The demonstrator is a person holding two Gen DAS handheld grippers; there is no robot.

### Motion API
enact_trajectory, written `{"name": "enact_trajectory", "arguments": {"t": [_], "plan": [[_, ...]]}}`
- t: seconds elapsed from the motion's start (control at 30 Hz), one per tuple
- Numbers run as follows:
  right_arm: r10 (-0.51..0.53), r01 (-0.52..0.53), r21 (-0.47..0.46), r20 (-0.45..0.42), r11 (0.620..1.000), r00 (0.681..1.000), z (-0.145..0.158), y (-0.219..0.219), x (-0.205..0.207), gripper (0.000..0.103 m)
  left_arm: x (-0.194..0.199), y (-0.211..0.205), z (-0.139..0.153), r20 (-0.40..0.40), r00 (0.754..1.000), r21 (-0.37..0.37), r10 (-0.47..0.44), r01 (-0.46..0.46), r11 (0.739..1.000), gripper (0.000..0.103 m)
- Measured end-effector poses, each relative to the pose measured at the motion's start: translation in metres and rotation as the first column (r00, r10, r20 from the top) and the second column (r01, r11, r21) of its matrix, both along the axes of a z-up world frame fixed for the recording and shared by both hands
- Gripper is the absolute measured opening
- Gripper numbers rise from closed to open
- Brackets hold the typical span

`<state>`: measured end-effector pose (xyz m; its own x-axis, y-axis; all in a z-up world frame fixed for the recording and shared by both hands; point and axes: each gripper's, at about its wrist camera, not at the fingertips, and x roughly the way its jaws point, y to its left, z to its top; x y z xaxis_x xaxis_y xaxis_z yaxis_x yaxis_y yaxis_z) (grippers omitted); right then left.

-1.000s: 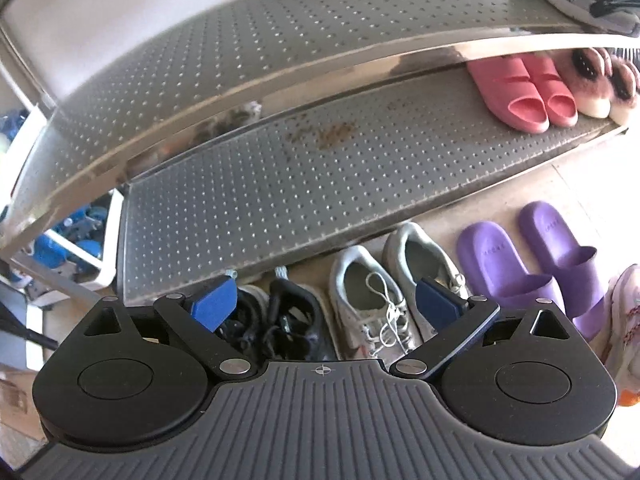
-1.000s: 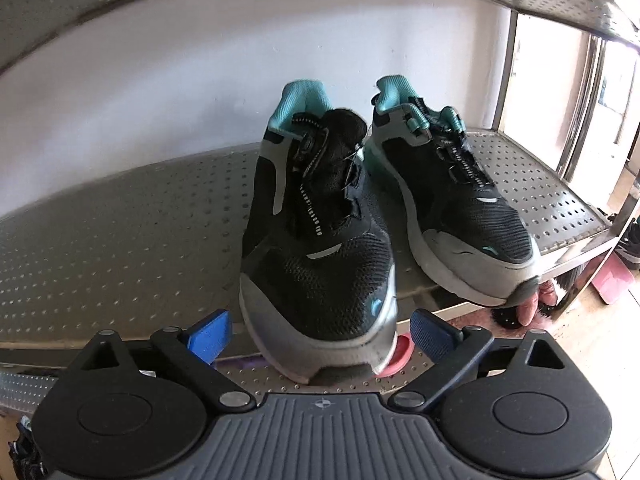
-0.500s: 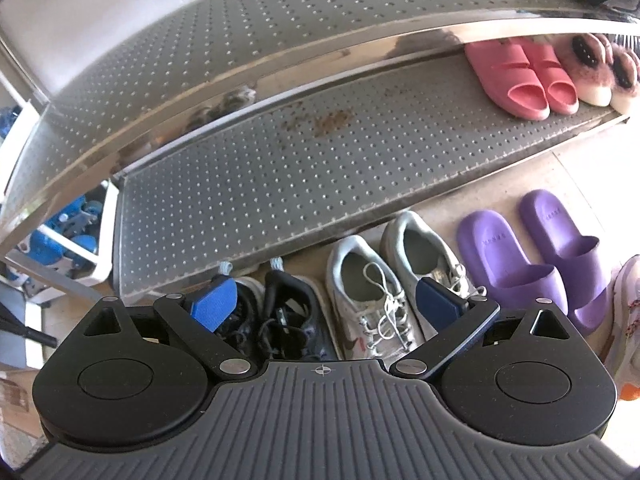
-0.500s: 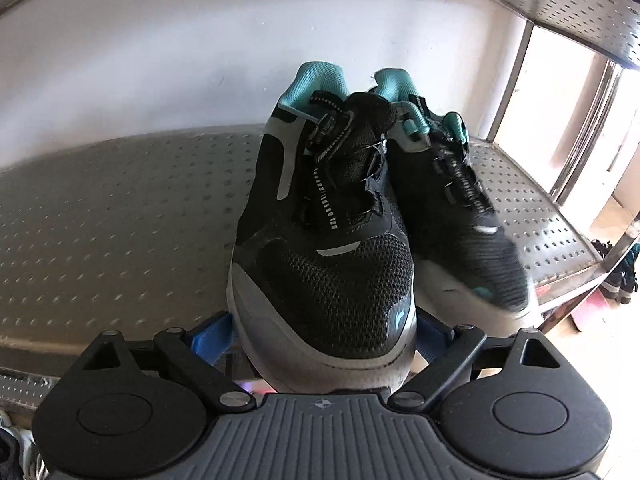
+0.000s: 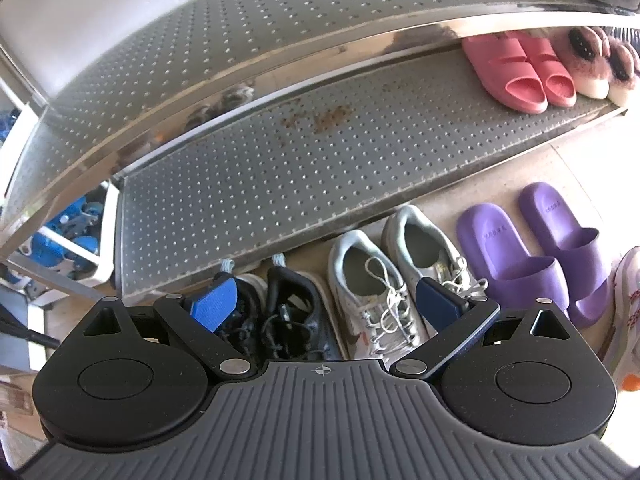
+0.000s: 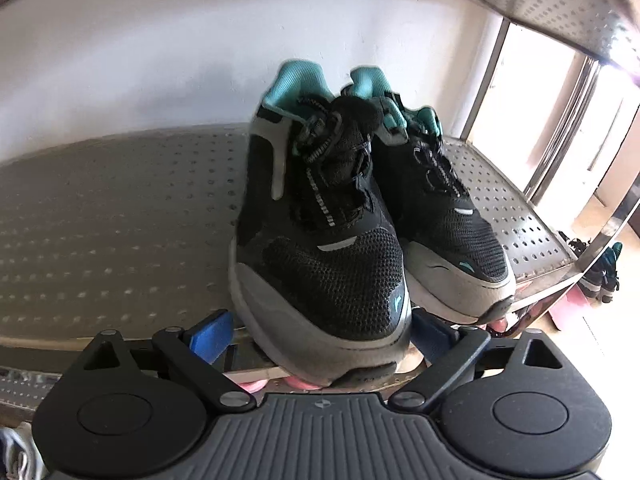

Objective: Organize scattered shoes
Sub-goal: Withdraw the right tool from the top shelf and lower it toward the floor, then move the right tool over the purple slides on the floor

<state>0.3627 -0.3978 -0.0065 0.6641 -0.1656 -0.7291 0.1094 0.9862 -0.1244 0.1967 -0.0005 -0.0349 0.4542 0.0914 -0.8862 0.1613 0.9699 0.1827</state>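
Two black sneakers [image 6: 320, 240] crowd mid-frame; our right gripper [image 6: 320, 336] is opening around one toe, which overhangs the shelf [image 6: 120, 220] and may tip off.

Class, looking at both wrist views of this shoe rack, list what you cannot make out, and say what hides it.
- Left wrist: black shoes, toes hidden behind left gripper.
- Left wrist: white sneaker, cut by the right edge.
- Right wrist: black-and-teal shoe, heel blurred; whether the right gripper touches it is unclear.
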Motion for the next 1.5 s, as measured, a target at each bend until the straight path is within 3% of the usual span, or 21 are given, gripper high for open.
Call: {"name": "enact_trajectory", "arguments": {"t": [0.17,0.23,0.33,0.47,0.63,0.73,0.8,0.9,1.0,1.07,1.23,1.4,1.5], "plan": [[0.067,-0.066,0.022,-0.047,0.998,0.997,0.015,0.026,-0.031,0.097,-0.007,0.009,0.012,0.042,0.999,0.018,-0.001,0.0,1.0,0.099],[0.077,-0.077,-0.004,-0.032,0.997,0.997,0.025,0.054,-0.052,0.097,-0.015,0.012,0.017,0.078,0.997,0.043,-0.018,0.015,0.999,0.099],[0.089,-0.088,0.032,-0.008,0.996,0.996,0.033,0.089,-0.081,0.097,-0.026,0.02,0.02,0.104,0.994,0.078,-0.032,0.024,0.997,0.099],[0.159,-0.157,0.082,-0.014,0.984,0.987,0.035,0.147,-0.132,0.097,-0.037,0.039,0.024,0.089,0.996,0.038,0.021,-0.024,0.999,0.099],[0.199,-0.193,0.078,-0.071,0.978,0.977,0.024,0.181,-0.164,0.097,-0.048,0.042,0.03,0.047,0.998,-0.021,0.042,-0.041,0.999,0.099],[0.182,-0.172,0.094,-0.111,0.981,0.977,0.001,0.178,-0.165,0.097,-0.044,0.037,0.025,-0.031,0.998,-0.097,0.056,-0.059,0.994,0.099],[0.167,-0.143,0.133,-0.19,0.981,0.968,-0.025,0.169,-0.162,0.092,-0.041,0.032,0.021,-0.053,0.998,-0.118,0.041,-0.047,0.992,0.097],[0.158,-0.11,0.164,-0.323,0.98,0.933,-0.07,0.155,-0.158,0.084,-0.038,0.022,0.016,-0.055,0.998,-0.101,0.007,-0.013,0.995,0.097],[0.144,-0.066,0.19,-0.435,0.979,0.889,-0.11,0.145,-0.155,0.069,-0.033,0.014,0.006,-0.089,0.996,-0.085,-0.005,-0.002,0.996,0.097],[0.114,-0.018,0.201,-0.477,0.979,0.872,-0.133,0.141,-0.156,0.069,-0.027,0.013,0.0,-0.119,0.993,-0.089,0.002,-0.013,0.996,0.097],[0.096,0.0,0.189,-0.502,0.982,0.859,-0.167,0.142,-0.15,0.071,-0.02,0.015,-0.005,-0.137,0.99,-0.086,0.022,-0.034,0.996,0.098],[0.144,-0.053,0.184,-0.523,0.981,0.84,-0.185,0.147,-0.114,0.071,-0.014,0.009,-0.011,-0.145,0.989,-0.056,0.015,-0.024,0.998,0.098],[0.163,-0.076,0.172,-0.577,0.982,0.8,-0.201,0.147,-0.09,0.072,-0.012,0.005,-0.016,-0.158,0.987,-0.04,-0.01,0.003,0.999,0.098]]}}
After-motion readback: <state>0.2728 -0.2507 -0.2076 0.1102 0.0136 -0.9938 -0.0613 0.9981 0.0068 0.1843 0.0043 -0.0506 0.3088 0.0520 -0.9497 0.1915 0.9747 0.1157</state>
